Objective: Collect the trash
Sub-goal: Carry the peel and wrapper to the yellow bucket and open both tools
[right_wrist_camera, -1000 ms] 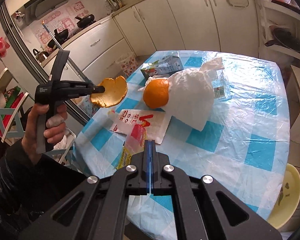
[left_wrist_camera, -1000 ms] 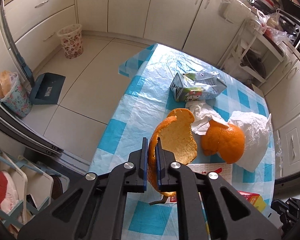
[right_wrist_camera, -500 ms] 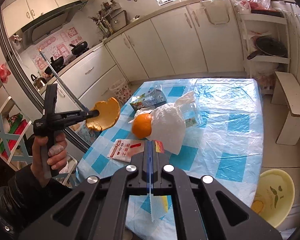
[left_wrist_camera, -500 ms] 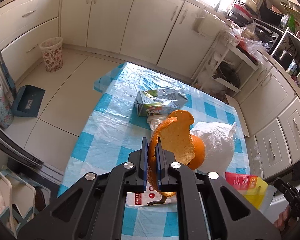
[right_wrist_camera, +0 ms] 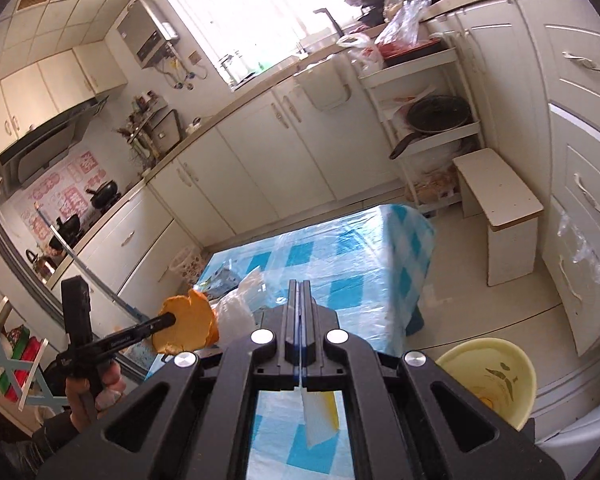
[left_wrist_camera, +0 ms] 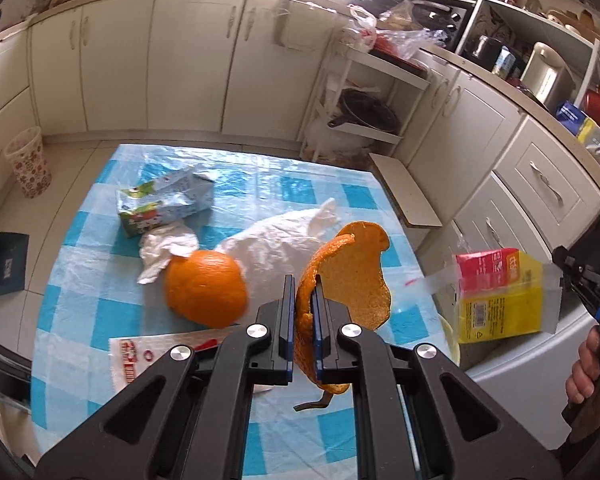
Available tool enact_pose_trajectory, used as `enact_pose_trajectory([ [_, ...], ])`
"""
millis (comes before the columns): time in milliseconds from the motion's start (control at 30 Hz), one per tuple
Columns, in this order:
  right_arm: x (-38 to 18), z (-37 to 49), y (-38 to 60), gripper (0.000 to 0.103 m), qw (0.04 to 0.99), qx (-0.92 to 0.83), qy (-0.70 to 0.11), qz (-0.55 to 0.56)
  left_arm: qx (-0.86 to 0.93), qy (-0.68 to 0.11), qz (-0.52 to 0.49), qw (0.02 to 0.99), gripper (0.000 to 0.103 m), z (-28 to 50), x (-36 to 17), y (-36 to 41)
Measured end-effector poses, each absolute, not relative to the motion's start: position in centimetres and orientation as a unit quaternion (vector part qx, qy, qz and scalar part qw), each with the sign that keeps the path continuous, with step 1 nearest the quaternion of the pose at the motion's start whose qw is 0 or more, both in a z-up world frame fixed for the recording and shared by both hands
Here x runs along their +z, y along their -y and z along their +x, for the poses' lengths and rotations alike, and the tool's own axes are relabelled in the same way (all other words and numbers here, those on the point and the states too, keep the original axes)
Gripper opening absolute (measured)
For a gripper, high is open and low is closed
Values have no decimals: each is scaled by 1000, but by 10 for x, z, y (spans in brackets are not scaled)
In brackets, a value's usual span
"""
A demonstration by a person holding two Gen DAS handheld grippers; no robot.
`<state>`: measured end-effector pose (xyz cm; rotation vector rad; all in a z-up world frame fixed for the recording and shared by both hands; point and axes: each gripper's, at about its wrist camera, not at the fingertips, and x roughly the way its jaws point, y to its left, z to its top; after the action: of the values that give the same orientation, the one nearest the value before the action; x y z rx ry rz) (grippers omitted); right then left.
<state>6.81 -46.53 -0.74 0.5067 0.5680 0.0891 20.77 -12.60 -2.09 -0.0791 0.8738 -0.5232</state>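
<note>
Since the orange peel (left_wrist_camera: 350, 276) is light, curved and a bit floppy, the left tool (left_wrist_camera: 302, 320) pinches its thick lower edge. Right tool (right_wrist_camera: 301, 340) is clamped on a slick, flimsy snack wrapper (left_wrist_camera: 500, 294), so it could slip.

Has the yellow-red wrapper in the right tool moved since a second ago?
Yes. The yellow-red wrapper, pinched in the right tool, has gone from low over the table to off its right edge, above the yellow basin.
</note>
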Motion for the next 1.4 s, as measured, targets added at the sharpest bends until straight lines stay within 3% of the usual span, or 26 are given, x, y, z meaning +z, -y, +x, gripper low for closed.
enact_pose_trajectory([
  [267, -21, 42, 526, 1, 920, -46, -275, 277, -310, -437, -27, 844, 7, 184, -38, 220],
  [667, -105, 60, 564, 1, 867, -117, -386, 293, -350, -493, 32, 796, 7, 148, -94, 346],
  [1033, -145, 73, 579, 1, 823, -150, -446, 319, -312, -565, 65, 761, 8, 144, -156, 414],
  [1067, -143, 73, 581, 2, 822, -152, -443, 325, -311, -570, 65, 758, 9, 146, -160, 418],
  [1100, -141, 74, 583, 12, 822, -152, -439, 329, -312, -574, 65, 754, 11, 147, -165, 423],
  [1133, -139, 74, 582, 24, 822, -154, -435, 333, -313, -581, 66, 749, 15, 147, -170, 427],
  [1167, -136, 74, 584, 46, 824, -158, -427, 336, -312, -575, 71, 753, 17, 146, -169, 429],
  [1233, -128, 77, 584, 49, 830, -159, -417, 334, -331, -574, 59, 747, 34, 148, -166, 432],
  [1400, -120, 87, 584, 49, 831, -153, -408, 347, -328, -574, 44, 749, 40, 157, -158, 427],
])
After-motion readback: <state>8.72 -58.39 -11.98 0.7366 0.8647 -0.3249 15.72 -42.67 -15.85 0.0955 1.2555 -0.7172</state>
